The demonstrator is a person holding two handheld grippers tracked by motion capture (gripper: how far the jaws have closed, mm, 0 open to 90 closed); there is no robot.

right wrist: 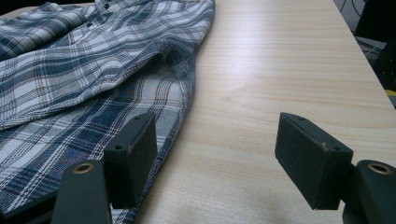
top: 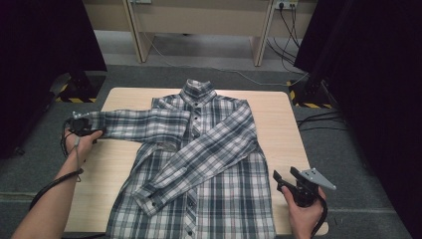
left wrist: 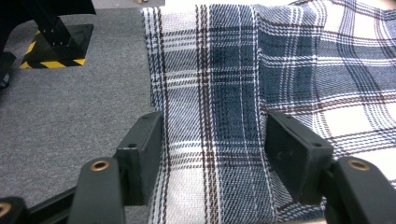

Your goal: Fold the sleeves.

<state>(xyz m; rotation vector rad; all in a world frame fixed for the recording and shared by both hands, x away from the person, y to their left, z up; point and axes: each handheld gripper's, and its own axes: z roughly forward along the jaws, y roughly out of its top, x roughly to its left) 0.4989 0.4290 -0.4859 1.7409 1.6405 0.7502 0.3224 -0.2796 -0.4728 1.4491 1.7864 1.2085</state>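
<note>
A blue-and-white plaid shirt point(top: 214, 164) lies front up and buttoned on the wooden table point(top: 273, 119), collar at the far side. One sleeve is folded diagonally across the chest. The other sleeve point(top: 139, 124) stretches out to the left edge. My left gripper point(top: 97, 132) sits at that sleeve's cuff point(left wrist: 215, 93). The flat cuff lies between its jaws point(left wrist: 215, 140), which stand apart and do not pinch it. My right gripper point(top: 284, 174) hovers open near the front right, beside the shirt's side hem point(right wrist: 93, 60), with bare wood between its fingers point(right wrist: 217, 140).
The cuff hangs slightly past the table's left edge over grey carpet point(left wrist: 70, 107). A yellow-and-black striped stand base point(left wrist: 51, 46) sits on the floor to the left. Bare tabletop point(right wrist: 280, 70) runs along the shirt's right side. Cables point(top: 318, 119) trail on the floor at the right.
</note>
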